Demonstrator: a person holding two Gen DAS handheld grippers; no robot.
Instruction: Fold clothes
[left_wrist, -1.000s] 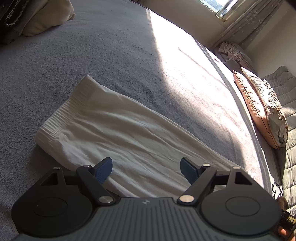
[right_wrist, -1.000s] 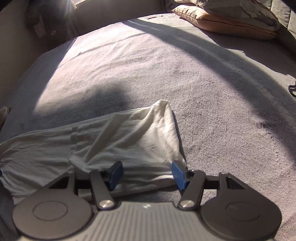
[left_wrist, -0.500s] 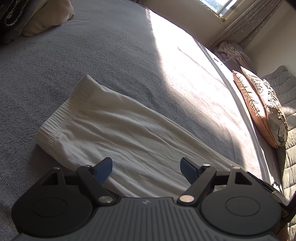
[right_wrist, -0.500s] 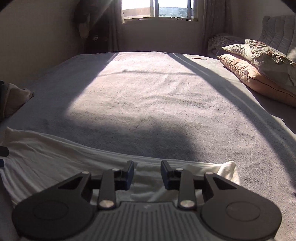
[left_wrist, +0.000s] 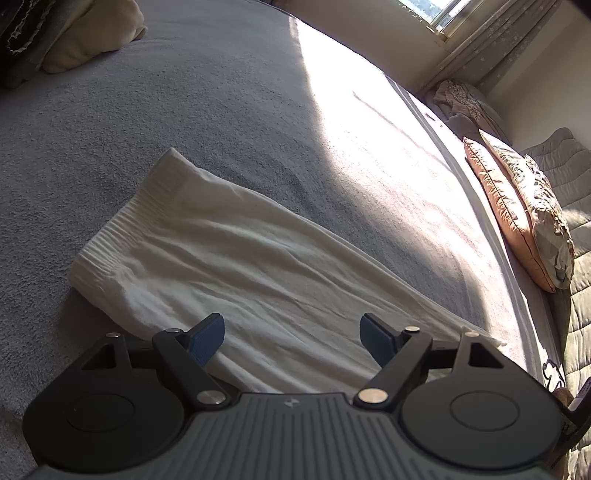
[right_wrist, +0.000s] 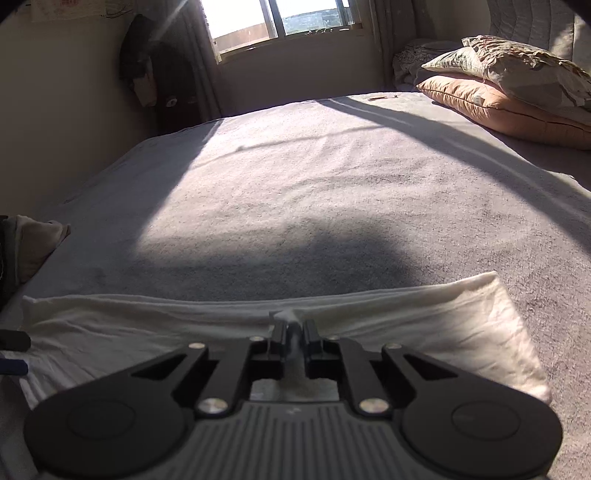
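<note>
A cream-white garment (left_wrist: 258, 266) with a ribbed waistband at its left end lies spread on the grey bed. My left gripper (left_wrist: 291, 332) hovers over its near edge, open, with nothing between its blue pads. In the right wrist view the same garment (right_wrist: 443, 325) stretches across the front. My right gripper (right_wrist: 293, 326) is at the garment's middle with its jaws close together and easing open. A small raised fold of the cloth is pinched between the pads. A tip of the left gripper's fingers (right_wrist: 13, 365) shows at the left edge.
The grey bed cover (right_wrist: 332, 192) runs far ahead, half in sunlight. Two stacked pillows (right_wrist: 509, 96) lie at the right side under a padded headboard. Bundled clothes (left_wrist: 85, 33) sit at the far left. A window (right_wrist: 280, 18) is behind the bed.
My right gripper swung round to face the window and its jaws narrowed from wide apart onto a fold of the garment. The garment's bunched right end now lies flatter. The left gripper stayed still.
</note>
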